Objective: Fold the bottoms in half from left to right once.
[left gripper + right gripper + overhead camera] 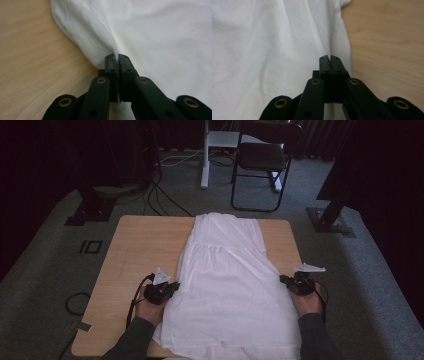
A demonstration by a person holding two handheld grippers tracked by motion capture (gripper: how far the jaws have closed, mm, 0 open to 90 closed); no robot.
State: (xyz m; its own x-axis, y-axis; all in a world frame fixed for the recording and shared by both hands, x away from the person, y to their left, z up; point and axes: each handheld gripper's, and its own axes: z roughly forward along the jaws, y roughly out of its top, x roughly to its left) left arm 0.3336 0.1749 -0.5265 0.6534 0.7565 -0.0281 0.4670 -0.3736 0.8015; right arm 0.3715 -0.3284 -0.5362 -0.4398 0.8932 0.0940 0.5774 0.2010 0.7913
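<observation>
High view, near to far: two dark sleeves enter at bottom edge; each hand holds a black gripper at one side of a white garment (227,285) lying flat on a light wood table (140,245). No brand, label or readable writing on cloth, table or grippers.

Left gripper (172,286): at garment's left edge, near its lower half, w/ grey three-cornered plate on top & cable trailing back along the forearm. Left gripper view: jaws pressed together, pinching a thin fold of the white fabric (155,37), which rises in a crease from betw. the tips; bare table wood (32,57) to the left of the cloth.

Right gripper (285,280): at garment's right edge, roughly level w/ the left one, plate on top. Right gripper view: jaws closed tight on the cloth's edge (274,45); fabric runs under & left of the tips, table (387,50) to the right.

Garment: narrower end toward table's far edge, wider end hanging over the near edge, a gathered seam across its upper part.

Beyond table: grey carpet, black cables, folding chair (262,160), white stand leg (205,155).
</observation>
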